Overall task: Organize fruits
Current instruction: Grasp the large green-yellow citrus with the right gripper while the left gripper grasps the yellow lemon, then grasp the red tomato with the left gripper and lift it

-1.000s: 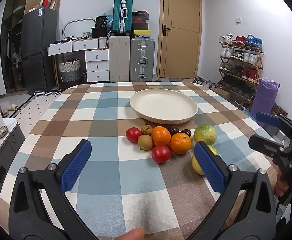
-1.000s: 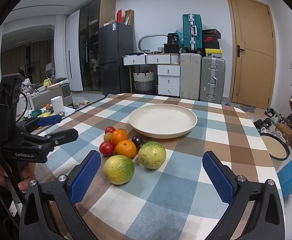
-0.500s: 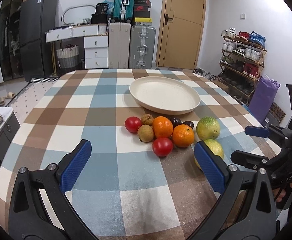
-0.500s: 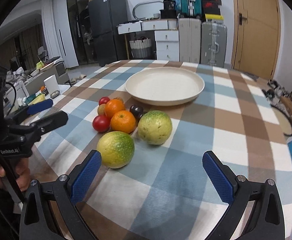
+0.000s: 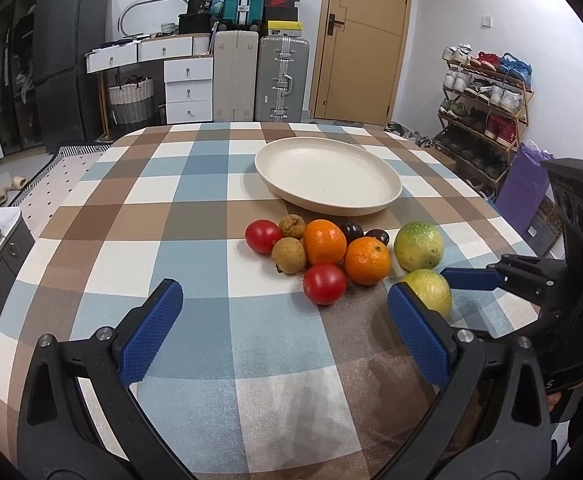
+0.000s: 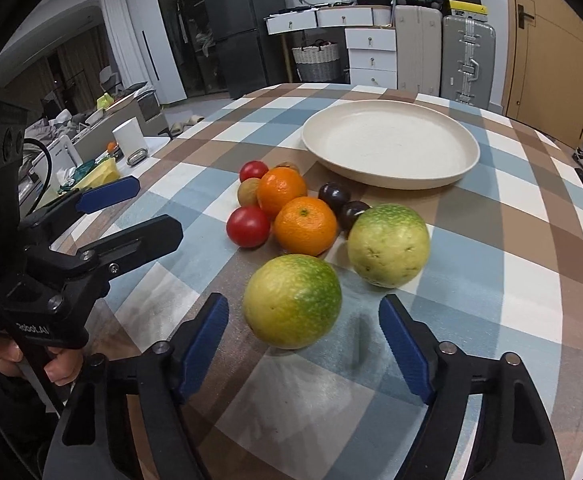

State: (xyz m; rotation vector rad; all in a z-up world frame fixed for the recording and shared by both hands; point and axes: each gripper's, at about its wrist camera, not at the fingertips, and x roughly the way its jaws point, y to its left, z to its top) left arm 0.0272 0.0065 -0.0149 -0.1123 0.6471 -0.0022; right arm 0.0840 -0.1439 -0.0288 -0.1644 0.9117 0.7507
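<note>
A cluster of fruit lies on the checked tablecloth in front of an empty cream plate (image 5: 327, 176) (image 6: 389, 146): two oranges (image 5: 325, 241) (image 6: 305, 225), two red tomatoes (image 5: 324, 283) (image 6: 248, 226), two brown longans (image 5: 288, 255), two dark plums (image 6: 333, 195), and two yellow-green citrus fruits (image 6: 292, 301) (image 6: 388, 245). My right gripper (image 6: 302, 338) is open, its blue pads flanking the nearer green fruit without touching it. My left gripper (image 5: 281, 330) is open and empty, low over the cloth in front of the cluster.
The table edge curves close on both sides. A low side cabinet (image 6: 103, 160) with a white cup and clutter stands left of the table. A shoe rack (image 5: 487, 96) and a purple bag (image 5: 523, 188) stand to the right. Suitcases and drawers line the back wall.
Both grippers have moved forward and down toward the fruit. My right gripper has closed in on the nearer green fruit, which now sits between its pads, and its jaws have narrowed somewhat.
</note>
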